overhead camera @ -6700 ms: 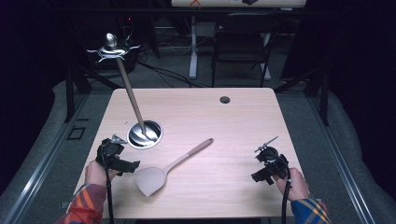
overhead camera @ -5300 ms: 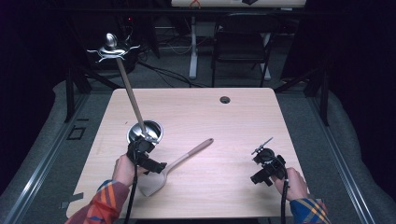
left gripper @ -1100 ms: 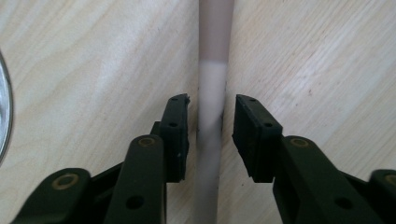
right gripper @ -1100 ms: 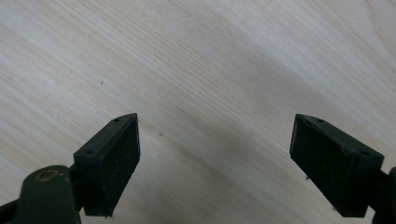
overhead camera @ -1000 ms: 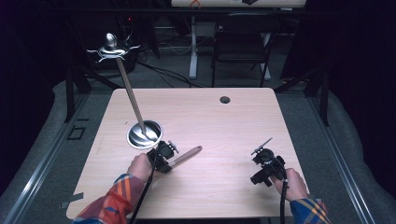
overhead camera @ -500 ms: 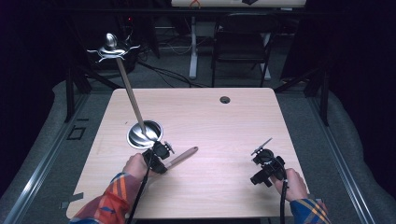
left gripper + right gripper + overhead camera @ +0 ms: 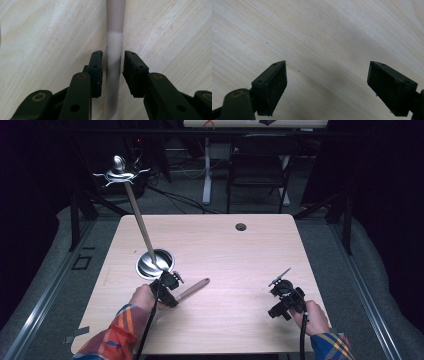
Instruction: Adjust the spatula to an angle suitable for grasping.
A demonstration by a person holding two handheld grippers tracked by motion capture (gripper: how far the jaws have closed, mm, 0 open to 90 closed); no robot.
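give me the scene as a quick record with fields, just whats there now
surface: wooden table
tool: spatula, handle lying on the table
left claw: jaws astride the spatula handle, slim gaps on both sides
right claw: jaws wide apart above bare wood, holding nothing
other: steel bowl beside the left claw; grommet hole at far edge

the spatula's [image 7: 192, 289] blade seems hidden under the left hand [image 7: 145, 297].

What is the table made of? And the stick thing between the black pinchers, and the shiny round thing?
The table looks like pale wood or wood-look laminate: grain lines show. The spatula handle looks like smooth matte plastic or silicone, tan then paler; hard to tell. The bowl looks like polished metal: it mirrors light.
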